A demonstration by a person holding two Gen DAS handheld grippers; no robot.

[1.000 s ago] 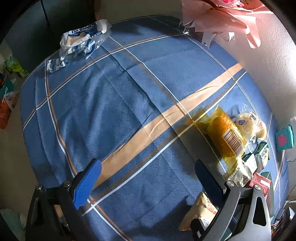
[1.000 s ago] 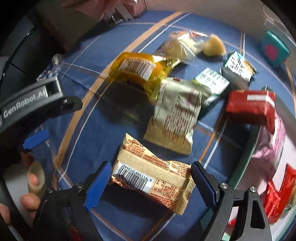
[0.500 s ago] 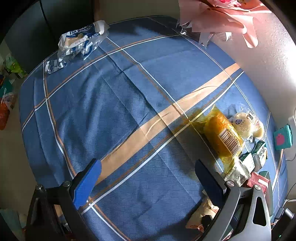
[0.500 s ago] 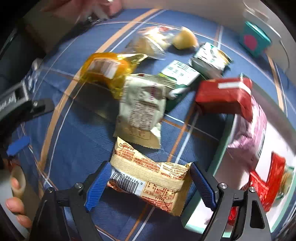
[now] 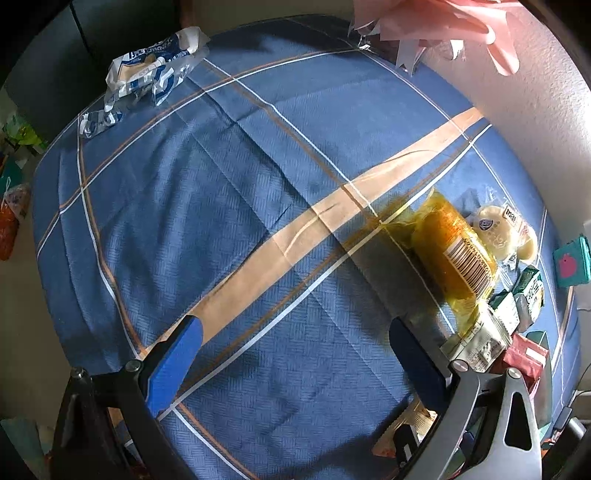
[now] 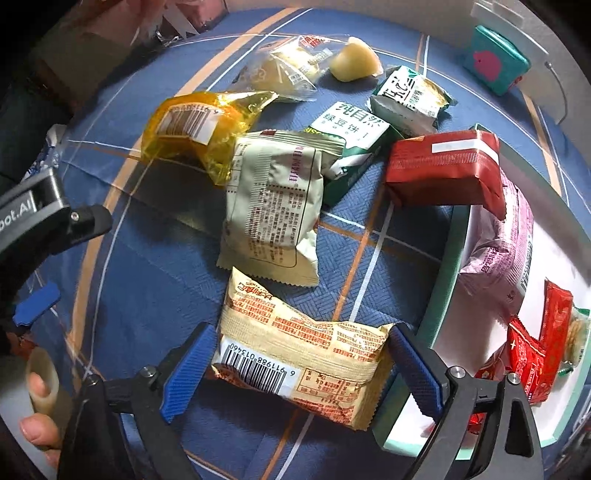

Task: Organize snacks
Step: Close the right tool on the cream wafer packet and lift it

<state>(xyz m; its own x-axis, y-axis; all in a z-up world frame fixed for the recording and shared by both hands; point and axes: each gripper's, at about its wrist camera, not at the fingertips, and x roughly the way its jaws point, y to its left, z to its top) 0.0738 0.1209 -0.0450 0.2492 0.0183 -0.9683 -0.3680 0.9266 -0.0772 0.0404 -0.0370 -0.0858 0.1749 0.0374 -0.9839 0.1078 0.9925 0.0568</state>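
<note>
My right gripper (image 6: 301,363) is shut on a beige snack packet with a barcode (image 6: 295,354), holding it above the blue cloth beside a white tray with a green rim (image 6: 441,266). The tray holds a pink packet (image 6: 506,240) and red packets (image 6: 535,350). On the cloth lie a pale green packet (image 6: 271,206), a yellow wrapped bun (image 6: 195,129), a red packet (image 6: 443,170) and two green-and-white packets (image 6: 351,133). My left gripper (image 5: 295,354) is open and empty above bare cloth, with the yellow bun (image 5: 454,254) to its right.
A crumpled blue-and-white wrapper (image 5: 151,70) lies at the far left table edge. A teal box (image 6: 495,59) stands by the wall. Clear-wrapped pastries (image 6: 288,70) lie at the back. Pink paper (image 5: 436,22) hangs over the far corner.
My right gripper has carried the beige packet to the right, toward the tray, which now shows more. The left gripper has drifted slightly and stays open.
</note>
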